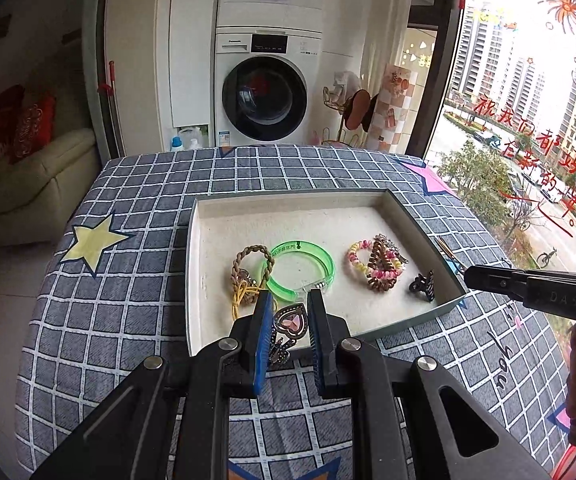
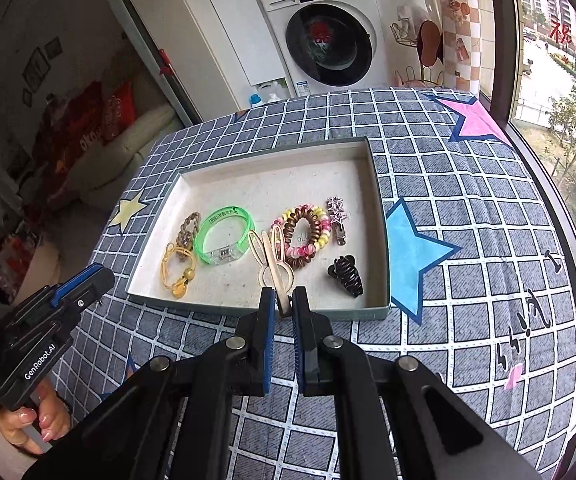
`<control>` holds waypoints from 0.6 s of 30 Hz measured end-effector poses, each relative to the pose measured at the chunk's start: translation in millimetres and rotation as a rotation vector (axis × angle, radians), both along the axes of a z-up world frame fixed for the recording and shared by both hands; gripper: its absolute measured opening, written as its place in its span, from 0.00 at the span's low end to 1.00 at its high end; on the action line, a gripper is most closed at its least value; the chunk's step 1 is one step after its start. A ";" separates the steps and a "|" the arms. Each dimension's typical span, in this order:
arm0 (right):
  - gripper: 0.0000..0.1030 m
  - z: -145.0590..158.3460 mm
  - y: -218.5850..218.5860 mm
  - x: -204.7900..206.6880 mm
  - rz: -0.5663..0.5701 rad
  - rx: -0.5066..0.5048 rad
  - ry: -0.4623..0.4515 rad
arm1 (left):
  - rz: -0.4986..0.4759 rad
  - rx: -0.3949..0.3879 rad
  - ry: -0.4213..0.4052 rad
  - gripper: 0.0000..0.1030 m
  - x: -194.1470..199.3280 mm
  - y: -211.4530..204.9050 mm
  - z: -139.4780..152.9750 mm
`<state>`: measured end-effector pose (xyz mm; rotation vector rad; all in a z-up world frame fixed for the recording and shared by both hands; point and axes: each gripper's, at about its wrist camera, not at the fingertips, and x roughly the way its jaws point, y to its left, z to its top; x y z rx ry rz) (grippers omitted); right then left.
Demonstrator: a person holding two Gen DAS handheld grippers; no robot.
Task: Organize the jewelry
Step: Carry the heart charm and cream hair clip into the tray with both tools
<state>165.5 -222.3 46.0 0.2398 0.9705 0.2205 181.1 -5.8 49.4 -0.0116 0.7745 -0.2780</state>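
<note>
A shallow box tray point(image 1: 288, 199) point(image 2: 380, 208) lies on the checked tablecloth. In it lie a braided hair tie point(image 1: 247, 260) point(image 2: 188, 227), a yellow hair tie point(image 2: 175, 272), a green bangle point(image 1: 308, 264) point(image 2: 223, 236), coiled hair ties point(image 1: 380, 268) point(image 2: 308, 232), a star clip point(image 2: 338, 216) and a black claw clip point(image 1: 424, 286) point(image 2: 346, 274). My left gripper point(image 1: 288, 306) is shut on a pink heart hair clip point(image 1: 291, 326) above the tray's near edge. My right gripper point(image 2: 283, 300) is shut on a cream rabbit-shaped clip point(image 2: 273, 266) above the tray's near edge.
The table point(image 1: 147, 184) carries star patches, blue point(image 2: 416, 252) and pink point(image 2: 476, 120). A washing machine point(image 1: 265, 88) stands beyond the far edge, a sofa point(image 1: 27, 188) to the left, a window point(image 1: 528, 100) to the right. The right gripper shows at the left wrist view's right side point(image 1: 528, 284).
</note>
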 end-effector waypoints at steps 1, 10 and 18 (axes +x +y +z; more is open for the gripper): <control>0.09 -0.9 -1.0 6.4 -0.006 -0.002 0.003 | 0.004 0.001 0.003 0.29 5.9 -0.7 -1.7; 0.09 -21.2 -7.3 61.1 -0.036 -0.048 0.029 | 0.016 0.036 0.043 0.29 50.2 -20.9 -32.9; 0.09 -52.6 -5.8 86.7 -0.040 -0.083 0.068 | 0.012 0.080 0.064 0.29 67.1 -31.7 -55.7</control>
